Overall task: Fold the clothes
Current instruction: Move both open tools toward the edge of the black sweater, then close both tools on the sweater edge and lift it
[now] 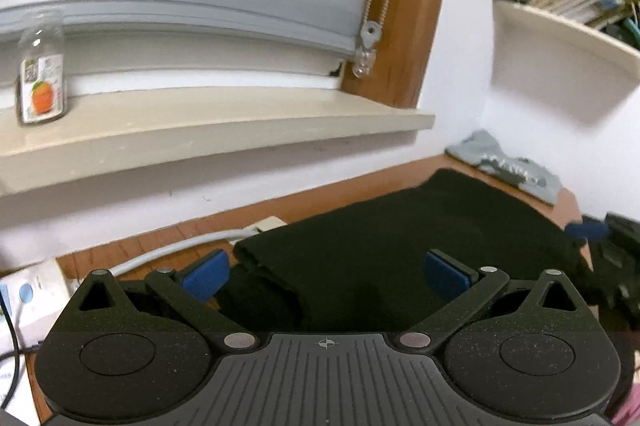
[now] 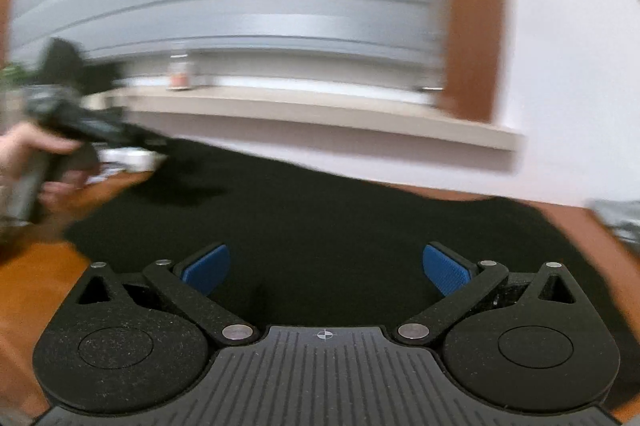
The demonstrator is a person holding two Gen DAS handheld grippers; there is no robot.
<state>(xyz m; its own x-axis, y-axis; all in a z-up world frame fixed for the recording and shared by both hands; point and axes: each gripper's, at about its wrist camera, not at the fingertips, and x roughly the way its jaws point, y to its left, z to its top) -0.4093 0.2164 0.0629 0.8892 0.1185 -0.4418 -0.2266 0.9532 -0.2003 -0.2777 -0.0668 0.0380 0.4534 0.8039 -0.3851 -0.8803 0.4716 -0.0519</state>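
A black garment (image 1: 400,246) lies spread on the wooden table (image 1: 132,246), with a folded, rolled edge at its near left. My left gripper (image 1: 326,274) hovers over that near edge, open, blue pads wide apart with nothing between them. In the right wrist view the same black garment (image 2: 340,226) fills the middle, and my right gripper (image 2: 326,268) is open above it. The right gripper's blue pad (image 1: 588,230) shows at the far right of the left wrist view. At the left of the blurred right wrist view a hand (image 2: 28,154) holds the left gripper's black body (image 2: 80,122).
A grey folded garment (image 1: 508,166) lies at the table's far right corner. A white power strip (image 1: 36,290) and cable (image 1: 168,250) sit at the left. A window sill (image 1: 200,122) with a glass jar (image 1: 42,70) overhangs the table. A bookshelf (image 1: 568,18) hangs upper right.
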